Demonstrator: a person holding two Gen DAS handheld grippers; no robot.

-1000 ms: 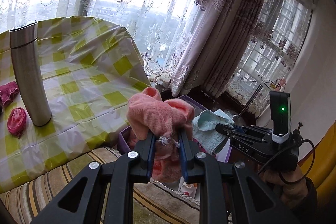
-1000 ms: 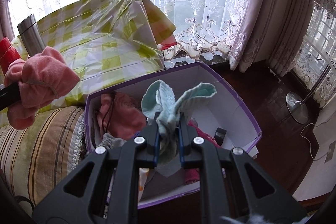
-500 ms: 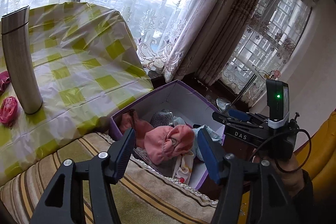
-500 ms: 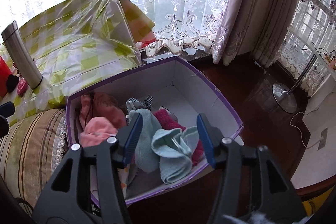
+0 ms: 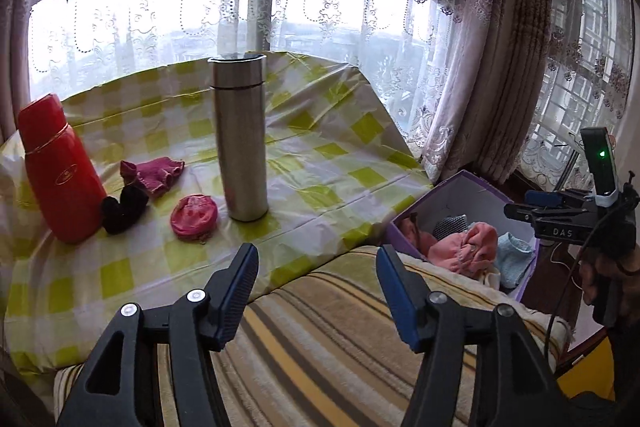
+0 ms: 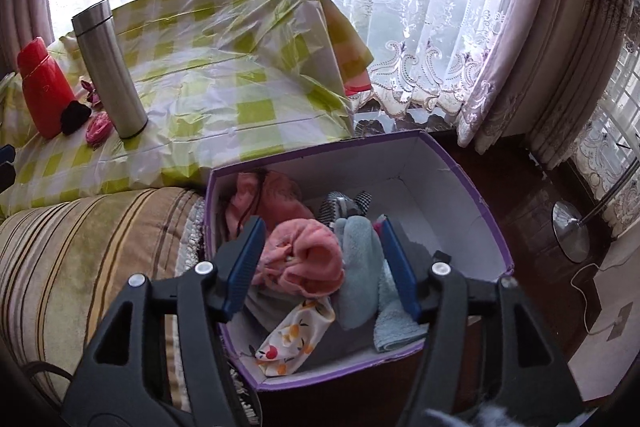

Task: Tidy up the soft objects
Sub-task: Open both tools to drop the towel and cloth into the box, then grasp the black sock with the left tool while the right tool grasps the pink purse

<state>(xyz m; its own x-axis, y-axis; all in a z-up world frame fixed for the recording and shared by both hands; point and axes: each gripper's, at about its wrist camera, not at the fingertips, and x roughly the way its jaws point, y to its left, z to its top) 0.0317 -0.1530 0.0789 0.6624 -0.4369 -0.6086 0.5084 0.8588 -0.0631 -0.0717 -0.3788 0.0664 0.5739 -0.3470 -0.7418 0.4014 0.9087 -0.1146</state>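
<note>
Left tongs point(image 5: 316, 291) spread and empty above striped cushion point(image 5: 320, 347), right tongs point(image 6: 322, 263) still opening, gripping nothing, over purple box point(image 6: 496, 227), pink cloth point(image 6: 308, 255) and blue cloth point(image 6: 360, 267) inside it, only left view shows magenta cloth point(image 5: 154, 175) beyond on surface point(image 5: 320, 155), left of box.

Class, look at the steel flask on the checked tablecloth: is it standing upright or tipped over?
Upright. The steel flask stands on its base on the tablecloth, cap at top.
</note>
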